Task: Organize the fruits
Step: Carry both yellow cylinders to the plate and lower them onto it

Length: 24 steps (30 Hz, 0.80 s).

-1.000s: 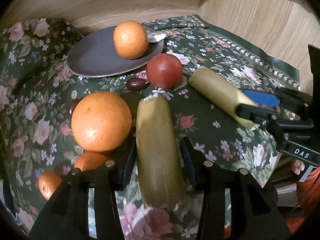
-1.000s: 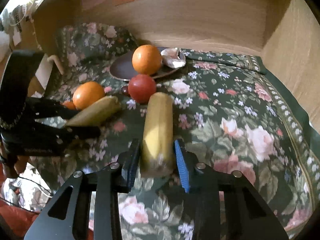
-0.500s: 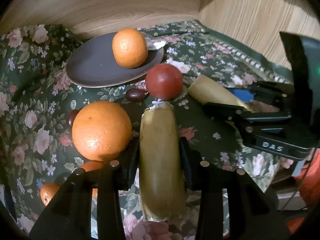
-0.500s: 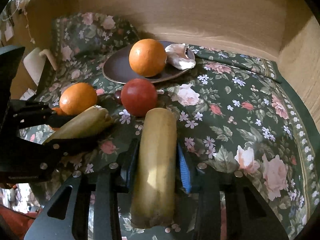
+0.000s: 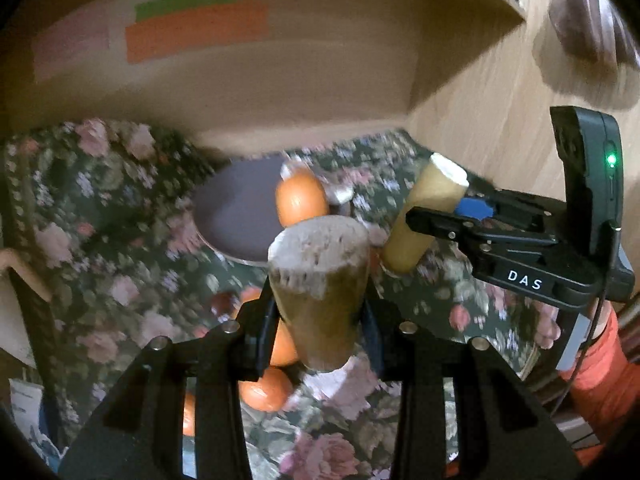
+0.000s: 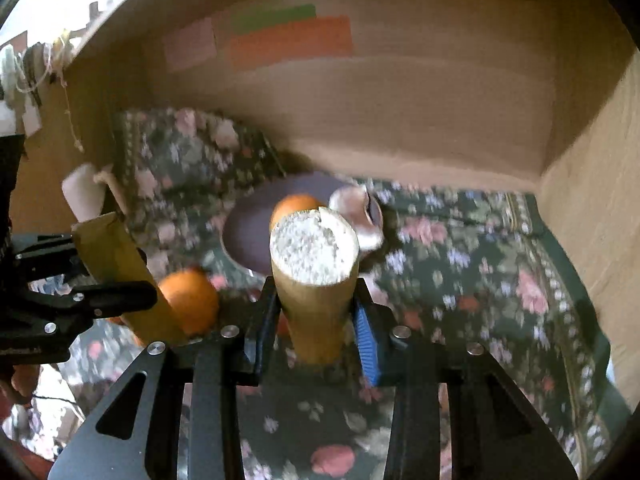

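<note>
Left gripper (image 5: 320, 316) clamped on banana piece (image 5: 320, 280), above floral cloth (image 5: 120, 240). Behind: plate (image 5: 236, 216) bearing orange (image 5: 301, 198). Right of plate: right gripper (image 5: 456, 216) gripping second banana piece (image 5: 424, 208).

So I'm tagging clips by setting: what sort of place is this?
Probably a home: a wooden alcove holds a floral cloth, a plate with an orange, and coloured notes stuck on its back wall.
</note>
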{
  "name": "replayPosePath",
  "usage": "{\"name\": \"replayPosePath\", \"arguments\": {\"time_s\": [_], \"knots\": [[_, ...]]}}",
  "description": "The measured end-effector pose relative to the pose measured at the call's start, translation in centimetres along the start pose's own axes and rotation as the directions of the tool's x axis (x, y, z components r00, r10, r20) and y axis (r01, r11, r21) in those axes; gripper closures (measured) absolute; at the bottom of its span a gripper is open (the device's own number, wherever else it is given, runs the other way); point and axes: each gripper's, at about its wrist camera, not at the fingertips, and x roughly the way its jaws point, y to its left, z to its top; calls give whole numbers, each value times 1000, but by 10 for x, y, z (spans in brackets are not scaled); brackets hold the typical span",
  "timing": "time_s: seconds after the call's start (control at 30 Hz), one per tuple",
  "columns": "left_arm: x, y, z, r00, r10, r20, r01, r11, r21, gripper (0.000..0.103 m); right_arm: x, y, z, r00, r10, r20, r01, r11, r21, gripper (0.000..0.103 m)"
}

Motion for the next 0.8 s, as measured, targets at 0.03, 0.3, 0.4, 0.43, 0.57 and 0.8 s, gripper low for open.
{"name": "replayPosePath", "arguments": {"time_s": [0.03,0.3,0.4,0.43,0.57,0.8], "knots": [[-2,3,4,1000,5,12,-5,1000,-6,66,-1,2,5,1000,4,11,-3,1000,-8,71],[-18,36,26,994,59,92,-55,998,-44,66,17,22,39,999,42,33,-40,998,-53,71],[-17,46,32,992,77,102,-71,996,-55,66,30,29,48,998,65,14,-64,995,-72,71],[-15,50,34,991,81,103,-75,995,-59,66,35,32,51,998,70,6,-69,995,-78,71],[-7,64,40,991,89,98,-82,994,-71,66,56,38,60,996,90,-20,-92,991,-95,71],[26,83,46,995,86,48,-82,994,-75,66,96,45,74,983,152,-101,-162,982,-97,71]]}}
